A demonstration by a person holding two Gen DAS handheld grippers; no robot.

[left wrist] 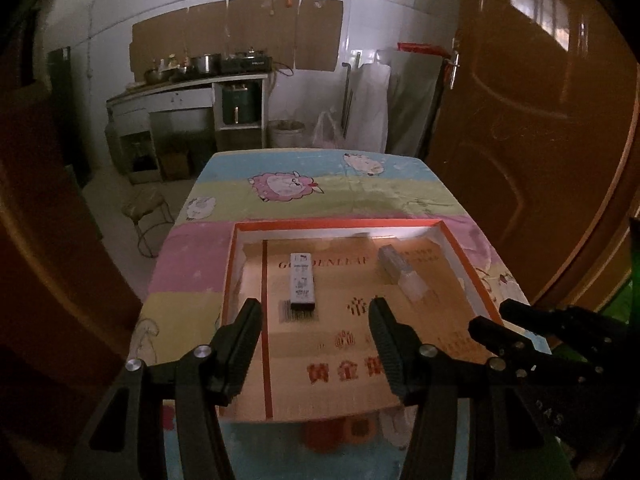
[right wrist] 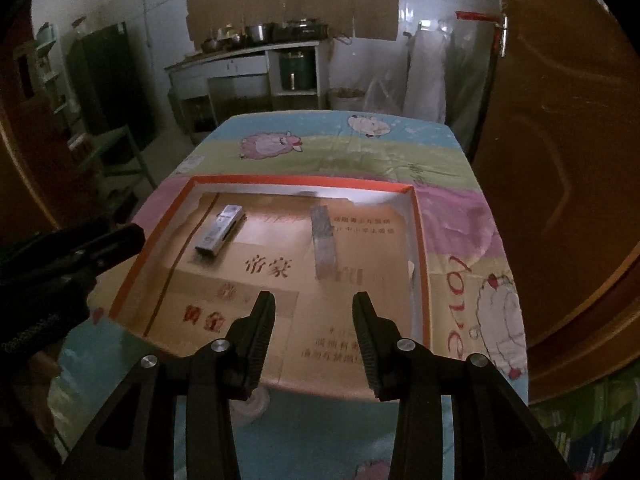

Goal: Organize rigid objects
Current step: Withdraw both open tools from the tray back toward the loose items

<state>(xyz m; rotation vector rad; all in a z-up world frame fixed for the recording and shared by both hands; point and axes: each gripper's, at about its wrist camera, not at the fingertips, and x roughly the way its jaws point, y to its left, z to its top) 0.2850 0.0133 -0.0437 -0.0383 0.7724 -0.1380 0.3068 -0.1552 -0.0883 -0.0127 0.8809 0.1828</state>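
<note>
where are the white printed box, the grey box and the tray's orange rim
white printed box (left wrist: pixel 302 280): left wrist view, middle of its top face
grey box (right wrist: pixel 323 236): right wrist view, middle of its top face
orange rim (right wrist: pixel 296 180): right wrist view, far edge of the tray

The surface (left wrist: pixel 280 208) wears a pastel striped cloth printed with cartoon sheep, and sitting flat on it is a shallow orange-rimmed cardboard tray (left wrist: pixel 230 276), reaching nearly to the near edge.

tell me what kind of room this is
Most likely a plain home kitchen: a white counter along the far wall carries metal cooking pots and a black tabletop stove, and the near table wears a pastel sheep-print cloth.
</note>
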